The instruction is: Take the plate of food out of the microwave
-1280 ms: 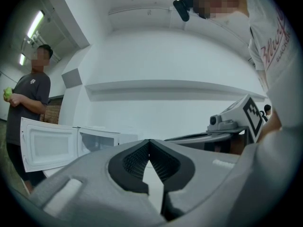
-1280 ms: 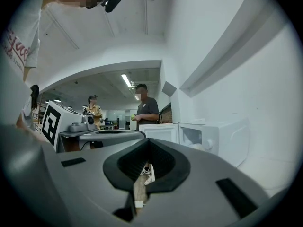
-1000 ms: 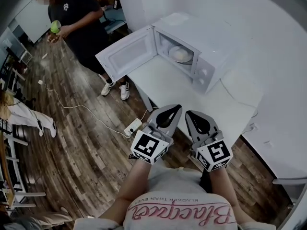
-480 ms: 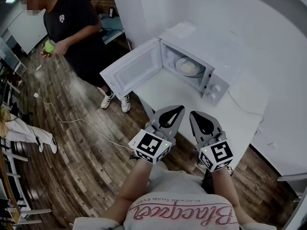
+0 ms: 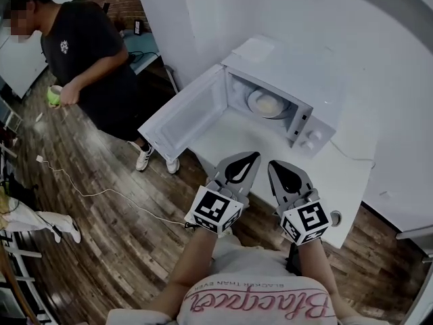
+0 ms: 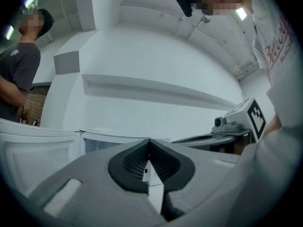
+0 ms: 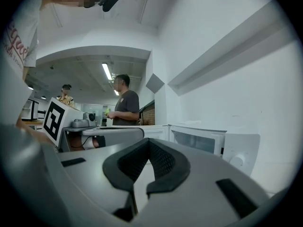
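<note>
Door (image 5: 181, 117) open, plate of food (image 5: 265, 103) not yet out of the microwave (image 5: 291, 66).
My left gripper (image 5: 251, 156) and right gripper (image 5: 274, 163) hover at the desk (image 5: 331, 175) edge, jaws pressed together and empty; reaching and grasping remain.

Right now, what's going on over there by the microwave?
A person holds a two-jaw gripper in each hand. The left gripper and right gripper are both shut and empty, side by side over the near edge of the white table, pointing toward the microwave. Its door is swung open, and the plate of food sits inside, not yet touched. A bystander in a dark shirt stands beside the door holding something green.
</note>
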Available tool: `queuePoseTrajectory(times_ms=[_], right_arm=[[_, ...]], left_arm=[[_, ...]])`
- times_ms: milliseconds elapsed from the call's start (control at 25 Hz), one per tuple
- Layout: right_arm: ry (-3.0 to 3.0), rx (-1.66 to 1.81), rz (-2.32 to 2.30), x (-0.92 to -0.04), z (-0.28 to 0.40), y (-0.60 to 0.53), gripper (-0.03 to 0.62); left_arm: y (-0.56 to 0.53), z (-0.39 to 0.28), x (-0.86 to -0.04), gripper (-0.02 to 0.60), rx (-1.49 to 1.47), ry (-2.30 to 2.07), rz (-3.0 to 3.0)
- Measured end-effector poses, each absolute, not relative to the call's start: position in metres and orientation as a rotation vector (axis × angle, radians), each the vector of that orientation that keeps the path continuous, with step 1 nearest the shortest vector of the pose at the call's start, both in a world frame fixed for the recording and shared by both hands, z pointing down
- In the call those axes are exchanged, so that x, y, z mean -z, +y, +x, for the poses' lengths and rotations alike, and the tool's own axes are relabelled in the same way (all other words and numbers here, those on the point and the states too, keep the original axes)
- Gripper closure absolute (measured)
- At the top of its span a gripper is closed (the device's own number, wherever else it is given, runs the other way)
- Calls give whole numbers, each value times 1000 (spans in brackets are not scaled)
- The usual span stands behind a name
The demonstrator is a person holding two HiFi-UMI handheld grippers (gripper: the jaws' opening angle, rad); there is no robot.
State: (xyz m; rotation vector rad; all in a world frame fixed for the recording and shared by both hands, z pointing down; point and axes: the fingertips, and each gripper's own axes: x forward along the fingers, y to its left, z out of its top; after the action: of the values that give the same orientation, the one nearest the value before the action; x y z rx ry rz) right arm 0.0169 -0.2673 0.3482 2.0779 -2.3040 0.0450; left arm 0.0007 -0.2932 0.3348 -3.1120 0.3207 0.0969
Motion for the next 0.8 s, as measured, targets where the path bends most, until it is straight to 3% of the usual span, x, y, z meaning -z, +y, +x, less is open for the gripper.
queuePoseTrajectory(times_ms=[800], right_arm=[[-2073,-147,2255,-366,5,-328,588]], left_arm=[[-352,-5,-353,577,-42,57,-3181]])
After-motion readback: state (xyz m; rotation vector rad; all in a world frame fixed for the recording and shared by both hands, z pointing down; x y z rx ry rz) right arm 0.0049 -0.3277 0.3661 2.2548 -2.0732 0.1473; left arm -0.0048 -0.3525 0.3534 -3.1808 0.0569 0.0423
